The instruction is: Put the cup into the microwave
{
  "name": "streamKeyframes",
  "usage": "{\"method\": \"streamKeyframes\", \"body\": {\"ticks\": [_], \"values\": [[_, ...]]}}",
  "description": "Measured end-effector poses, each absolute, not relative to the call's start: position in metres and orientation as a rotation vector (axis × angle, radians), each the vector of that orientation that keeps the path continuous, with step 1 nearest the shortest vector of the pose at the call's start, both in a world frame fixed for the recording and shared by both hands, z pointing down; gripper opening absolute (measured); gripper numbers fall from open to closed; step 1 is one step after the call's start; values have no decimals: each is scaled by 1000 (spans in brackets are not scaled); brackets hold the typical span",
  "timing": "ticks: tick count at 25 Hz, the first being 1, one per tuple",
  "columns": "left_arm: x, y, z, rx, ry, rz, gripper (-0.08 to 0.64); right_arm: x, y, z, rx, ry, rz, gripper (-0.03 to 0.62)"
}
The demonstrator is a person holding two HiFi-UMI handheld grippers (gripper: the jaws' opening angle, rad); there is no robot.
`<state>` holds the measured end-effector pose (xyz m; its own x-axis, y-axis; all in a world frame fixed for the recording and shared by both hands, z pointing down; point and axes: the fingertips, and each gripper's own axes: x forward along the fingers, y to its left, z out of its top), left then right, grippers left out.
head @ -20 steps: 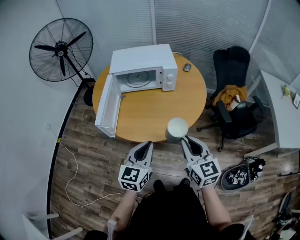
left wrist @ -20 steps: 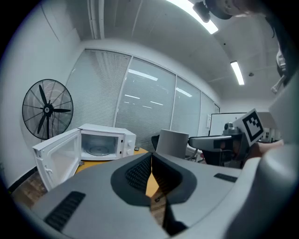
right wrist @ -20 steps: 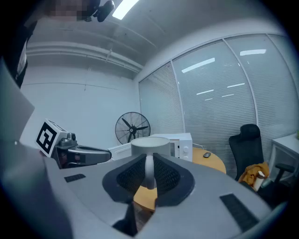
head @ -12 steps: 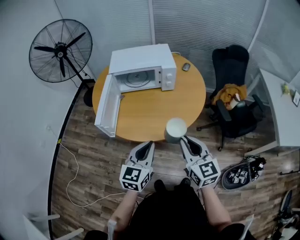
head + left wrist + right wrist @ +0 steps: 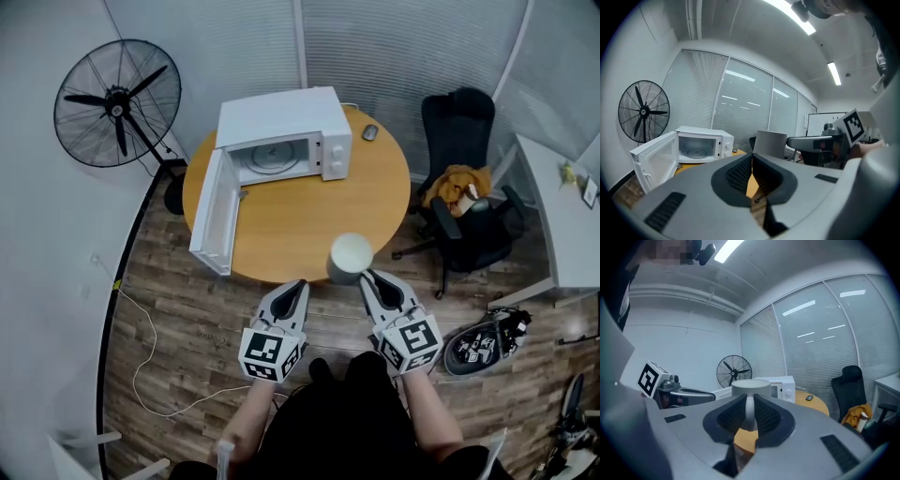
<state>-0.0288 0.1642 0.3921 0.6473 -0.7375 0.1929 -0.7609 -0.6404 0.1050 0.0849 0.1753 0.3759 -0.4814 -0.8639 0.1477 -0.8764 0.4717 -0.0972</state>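
A pale grey cup (image 5: 352,255) is at the near edge of the round wooden table (image 5: 300,220); I cannot tell whether it rests on the table. My right gripper (image 5: 367,277) is shut on the cup's handle (image 5: 749,412), and the cup's rim (image 5: 750,386) shows just beyond the jaws. To its left, my left gripper (image 5: 298,285) is shut and empty in front of the table edge; its view shows the cup (image 5: 770,144) to the right. The white microwave (image 5: 281,136) stands at the table's far side, its door (image 5: 214,214) swung wide open to the left and its cavity (image 5: 696,149) empty.
A standing fan (image 5: 117,101) is at the far left. A black office chair (image 5: 464,202) holding an orange item is right of the table. A computer mouse (image 5: 369,132) lies beside the microwave. A white cable (image 5: 141,356) runs over the wooden floor.
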Motion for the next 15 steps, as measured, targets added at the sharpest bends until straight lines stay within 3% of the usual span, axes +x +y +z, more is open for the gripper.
{"method": "streamKeyframes", "body": {"ticks": [15], "values": [[-38,141,404,2629,-1283,211,-2,76,147,391,1459,-2661,284,55]]}}
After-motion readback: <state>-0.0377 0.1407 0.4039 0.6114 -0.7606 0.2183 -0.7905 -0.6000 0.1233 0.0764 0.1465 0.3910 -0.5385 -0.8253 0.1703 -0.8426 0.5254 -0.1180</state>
